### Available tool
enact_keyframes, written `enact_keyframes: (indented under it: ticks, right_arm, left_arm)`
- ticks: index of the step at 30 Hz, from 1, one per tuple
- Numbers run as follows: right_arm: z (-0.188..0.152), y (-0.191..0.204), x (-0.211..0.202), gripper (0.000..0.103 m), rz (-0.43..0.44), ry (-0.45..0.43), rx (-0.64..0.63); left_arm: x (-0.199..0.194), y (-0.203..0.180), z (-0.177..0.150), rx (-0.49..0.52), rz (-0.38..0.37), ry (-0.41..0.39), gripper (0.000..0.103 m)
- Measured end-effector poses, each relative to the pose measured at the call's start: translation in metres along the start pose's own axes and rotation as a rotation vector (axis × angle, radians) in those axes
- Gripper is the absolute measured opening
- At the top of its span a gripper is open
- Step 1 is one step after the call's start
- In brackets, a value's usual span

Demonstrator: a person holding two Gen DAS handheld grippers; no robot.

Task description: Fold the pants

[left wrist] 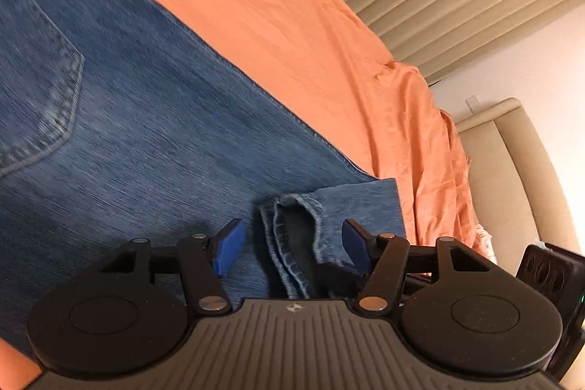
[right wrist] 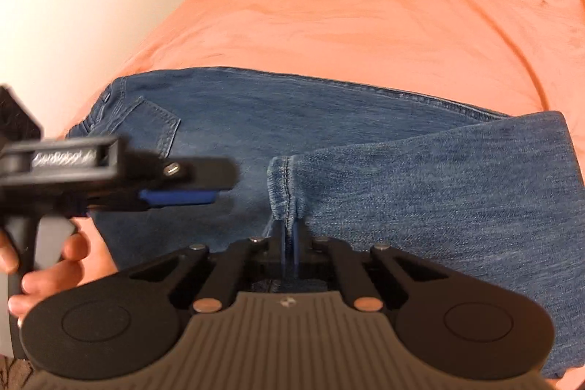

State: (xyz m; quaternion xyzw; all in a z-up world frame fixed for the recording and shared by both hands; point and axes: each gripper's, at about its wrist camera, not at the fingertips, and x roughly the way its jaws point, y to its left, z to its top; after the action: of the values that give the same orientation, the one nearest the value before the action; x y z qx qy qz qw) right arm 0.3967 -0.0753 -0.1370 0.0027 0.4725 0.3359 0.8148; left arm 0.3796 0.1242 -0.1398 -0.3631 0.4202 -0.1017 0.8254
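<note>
Two claws: right pinching hem, left spread.

Right claw pinching jeans hem

Left gripper: black linkage arms, blue pads, silver screws, ribbed grey housing.
Right gripper: same build.
Hand: bare skin.

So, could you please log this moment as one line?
stage: folding | left gripper: open above jeans | right gripper: shut on leg hem | surface: orange sheet
</note>
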Motion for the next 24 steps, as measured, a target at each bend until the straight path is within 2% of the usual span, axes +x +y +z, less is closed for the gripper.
enact_keyframes:
  ticks: [4, 7, 8, 9, 12, 15, 18, 21, 22, 24]
  right_arm:
    - [-0.004, 0.005, 0.017, 0.001, -0.05, 0.013, 0.003]
    - [-0.006, 0.01, 0.02, 0.012, -0.068, -0.005, -0.028]
    - [-0.006, 0.013, 0.016, 0.025, -0.067, -0.017, -0.043]
    - [-0.009, 0.015, 0.012, 0.032, -0.067, -0.026, -0.059]
    - [-0.017, 0.022, -0.01, 0.037, -0.108, -0.05, -0.147]
    - [-0.03, 0.014, -0.036, 0.04, -0.183, -0.083, -0.199]
    - [-0.042, -0.008, -0.058, 0.04, -0.24, -0.094, -0.168]
    - [-0.053, -0.037, -0.077, 0.041, -0.272, -0.1, -0.085]
    - [-0.056, -0.048, -0.084, 0.041, -0.27, -0.105, -0.054]
    - [-0.063, -0.066, -0.097, 0.042, -0.283, -0.108, -0.005]
  left_arm:
    - [0.007, -0.002, -0.004, -0.007, 0.02, 0.027, 0.071]
    - [0.007, -0.002, -0.006, -0.013, 0.011, 0.041, 0.073]
    - [0.007, -0.002, -0.007, -0.014, 0.009, 0.04, 0.076]
    - [0.008, -0.002, -0.007, -0.019, 0.004, 0.042, 0.077]
    - [0.019, -0.001, -0.008, -0.043, -0.024, 0.063, 0.079]
    - [0.036, -0.001, -0.012, -0.048, -0.011, 0.07, 0.08]
    - [0.047, -0.001, -0.016, -0.051, -0.011, 0.065, 0.066]
    - [0.05, -0.004, -0.017, -0.046, 0.011, 0.054, 0.042]
    - [0.05, -0.007, -0.017, -0.032, 0.015, 0.051, 0.022]
    - [0.047, -0.014, -0.016, 0.01, 0.028, 0.034, 0.019]
